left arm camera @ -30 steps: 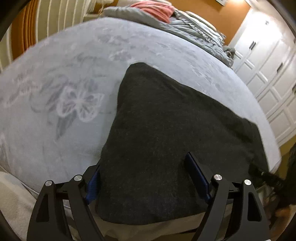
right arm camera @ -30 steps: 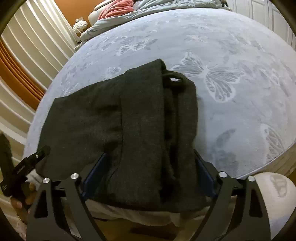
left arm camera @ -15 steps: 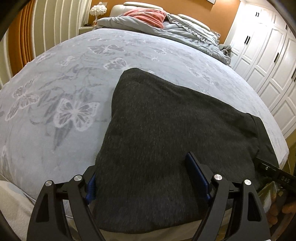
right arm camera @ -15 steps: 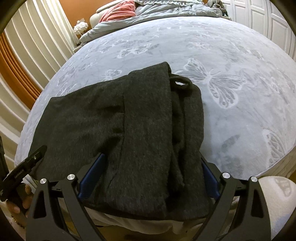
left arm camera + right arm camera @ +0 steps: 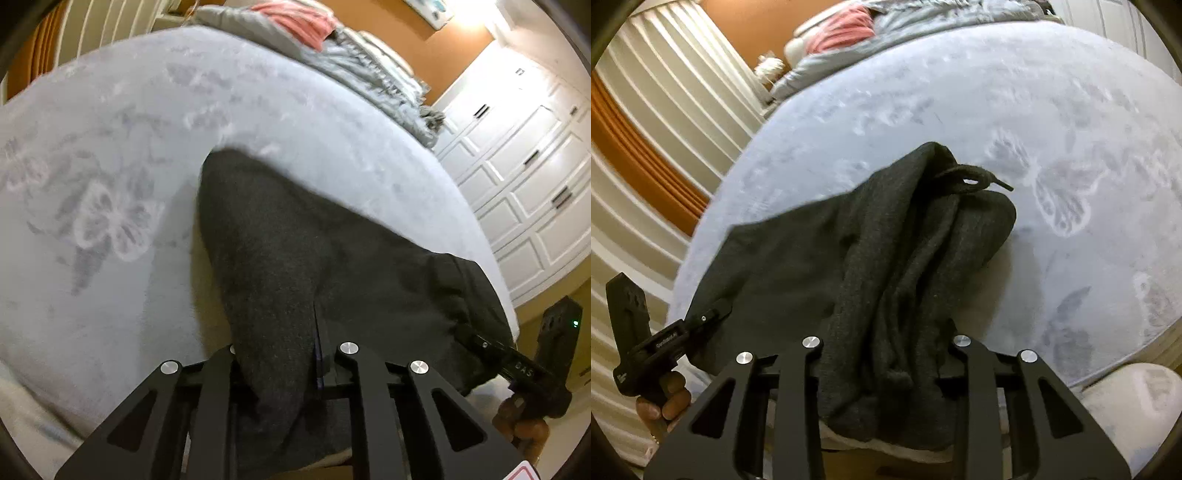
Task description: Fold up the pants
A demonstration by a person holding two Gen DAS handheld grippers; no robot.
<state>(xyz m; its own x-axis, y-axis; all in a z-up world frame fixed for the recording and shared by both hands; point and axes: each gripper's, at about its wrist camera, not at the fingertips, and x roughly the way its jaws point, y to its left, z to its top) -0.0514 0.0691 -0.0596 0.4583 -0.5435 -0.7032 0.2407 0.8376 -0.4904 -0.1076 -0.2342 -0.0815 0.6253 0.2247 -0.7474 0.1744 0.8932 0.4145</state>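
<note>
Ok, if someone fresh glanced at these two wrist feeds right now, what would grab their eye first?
The dark grey pants, bunched at the near edge of the pale butterfly-print bedspread. Both grippers have their jaws closing on the fabric: the left gripper on one end, the right gripper on the thicker end where the drawstring loops out. At the head of the bed lies a rumpled grey duvet with a pink cloth.

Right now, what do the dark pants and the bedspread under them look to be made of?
The pants look like a soft knit, perhaps fleece or wool blend: charcoal, matte, fuzzy, bunching in thick folds, with a drawcord at the waist. The bedspread looks like plush, short-pile fabric: pale grey-blue, faintly sheened, with butterfly motifs. Blur leaves the fibres of both uncertain.
</note>
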